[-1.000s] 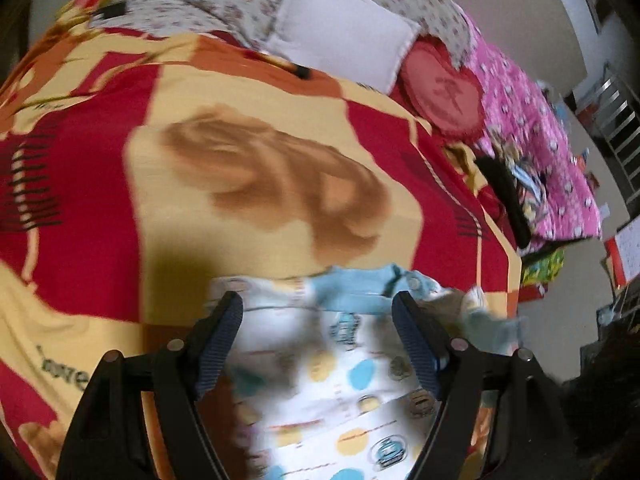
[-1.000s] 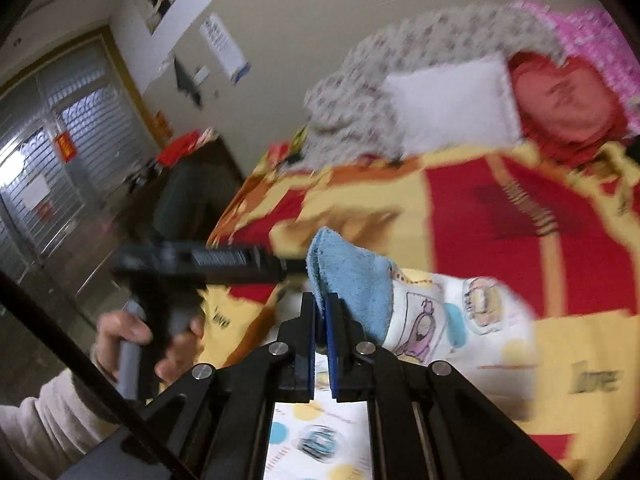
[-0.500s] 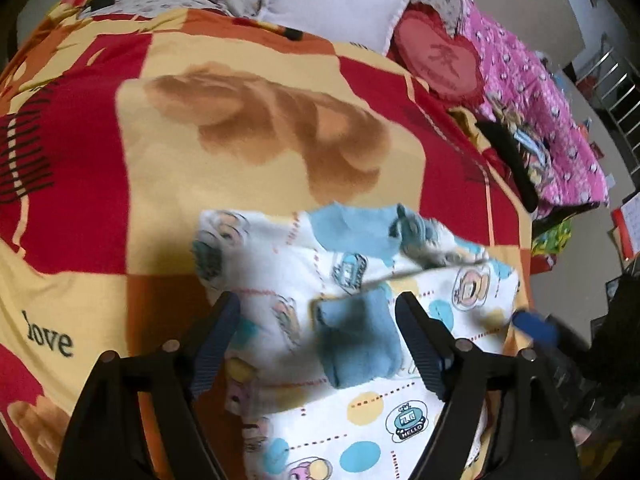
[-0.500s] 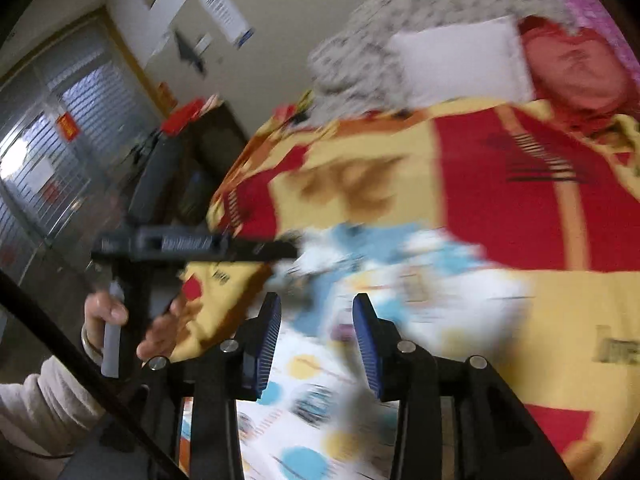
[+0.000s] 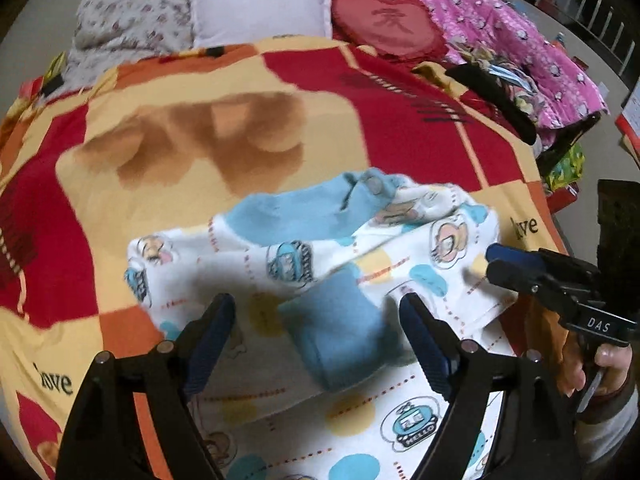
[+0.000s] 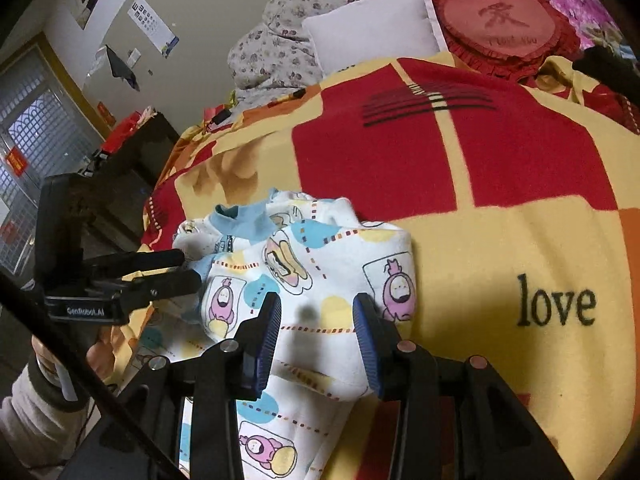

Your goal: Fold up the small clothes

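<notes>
A small white garment (image 5: 304, 280) (image 6: 320, 248) with cartoon prints and a light blue collar (image 5: 296, 216) lies partly folded on a red and yellow blanket (image 5: 400, 100) (image 6: 520, 240). One blue cuff (image 5: 340, 340) rests on top of it. My left gripper (image 5: 316, 320) (image 6: 188, 268) hovers over that cuff; its jaws are opening and the pads do not touch it. My right gripper (image 6: 318, 320) (image 5: 496, 260) stands open over the garment's right folded edge, gripping nothing.
At the head of the bed lie a white pillow (image 5: 260, 4), a red heart cushion (image 5: 384, 20), a floral quilt (image 6: 280, 40) and a pink quilt (image 5: 520, 40). A black item (image 5: 492, 92) lies at the bed's right edge. Dark furniture (image 6: 132, 160) stands beside the bed.
My right gripper, earlier shut on the blue cuff and holding it up, has let go and opened. The sleeve now lies folded over the garment. Both grippers have come lower.
</notes>
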`<state>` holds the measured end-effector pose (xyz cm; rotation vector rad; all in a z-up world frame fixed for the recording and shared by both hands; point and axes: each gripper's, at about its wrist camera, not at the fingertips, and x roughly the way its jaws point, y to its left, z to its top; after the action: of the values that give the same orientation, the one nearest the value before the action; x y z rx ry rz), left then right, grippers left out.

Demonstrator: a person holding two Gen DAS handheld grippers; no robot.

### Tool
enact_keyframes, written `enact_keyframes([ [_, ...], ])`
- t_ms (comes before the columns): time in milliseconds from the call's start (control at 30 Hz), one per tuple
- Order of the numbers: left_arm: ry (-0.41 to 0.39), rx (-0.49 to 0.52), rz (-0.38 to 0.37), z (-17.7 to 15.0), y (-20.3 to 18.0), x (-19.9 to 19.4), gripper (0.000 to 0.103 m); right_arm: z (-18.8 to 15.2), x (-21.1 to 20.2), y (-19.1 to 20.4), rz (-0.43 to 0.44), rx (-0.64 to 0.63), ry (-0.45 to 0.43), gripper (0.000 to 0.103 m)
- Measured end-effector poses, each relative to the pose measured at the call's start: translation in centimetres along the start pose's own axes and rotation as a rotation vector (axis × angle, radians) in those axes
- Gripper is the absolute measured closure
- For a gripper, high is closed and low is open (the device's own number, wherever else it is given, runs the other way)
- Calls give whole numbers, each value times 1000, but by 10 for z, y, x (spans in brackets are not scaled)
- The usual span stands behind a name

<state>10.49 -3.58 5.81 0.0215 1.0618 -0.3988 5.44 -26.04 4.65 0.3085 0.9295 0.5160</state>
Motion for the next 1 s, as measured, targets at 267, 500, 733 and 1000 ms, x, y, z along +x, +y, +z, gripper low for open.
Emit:
enact_keyframes([
  [267,52,59,-6,-1,-9,20,19,0,1,-3,4,-3,12,62],
  [500,95,80,-61,-8,-11,33,44,-1,-1,-4,16,-5,8,62],
  [733,33,81,-140,-10,-17,-2,91,18,-31,11,23,-40,-87,48],
  [1000,-15,110,-125,-23,-16,-33,91,70,2,23,-106,-115,5,31],
])
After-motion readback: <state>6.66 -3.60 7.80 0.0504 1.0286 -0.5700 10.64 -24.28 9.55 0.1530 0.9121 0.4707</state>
